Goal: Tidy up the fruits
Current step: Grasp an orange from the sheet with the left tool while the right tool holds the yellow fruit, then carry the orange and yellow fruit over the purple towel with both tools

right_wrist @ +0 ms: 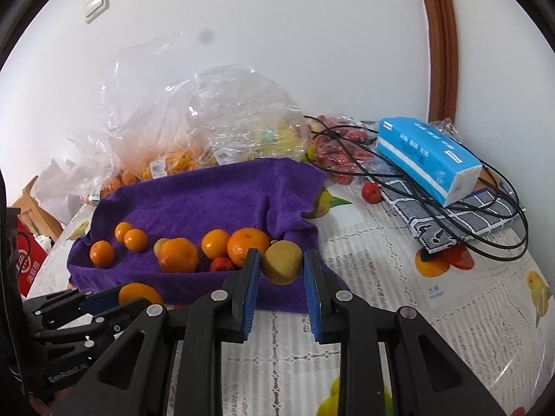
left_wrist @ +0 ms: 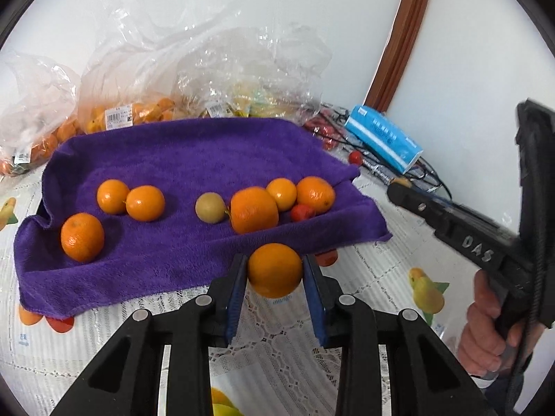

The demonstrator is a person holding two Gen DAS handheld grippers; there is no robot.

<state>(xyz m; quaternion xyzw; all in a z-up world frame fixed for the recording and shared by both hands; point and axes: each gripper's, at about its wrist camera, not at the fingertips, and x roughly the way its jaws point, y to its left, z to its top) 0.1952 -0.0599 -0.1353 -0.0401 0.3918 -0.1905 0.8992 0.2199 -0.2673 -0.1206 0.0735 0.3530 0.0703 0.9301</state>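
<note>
A purple towel [left_wrist: 194, 159] lies on the table and holds several oranges [left_wrist: 82, 236], a yellow-green fruit [left_wrist: 210, 207] and a small red fruit [left_wrist: 302, 212]. My left gripper [left_wrist: 274, 270] is shut on an orange [left_wrist: 274, 268] just above the towel's front edge. My right gripper [right_wrist: 281, 263] is shut on a yellow-green fruit [right_wrist: 281, 261] at the towel's [right_wrist: 208, 194] front right corner. The left gripper with its orange [right_wrist: 138, 293] shows at lower left in the right wrist view.
Clear plastic bags of oranges and other fruit [left_wrist: 121, 111] stand behind the towel. A blue tissue pack [right_wrist: 426, 157], black cables [right_wrist: 451, 215], a checked cloth and loose red fruits [right_wrist: 371, 191] lie at the right. A white wall stands behind.
</note>
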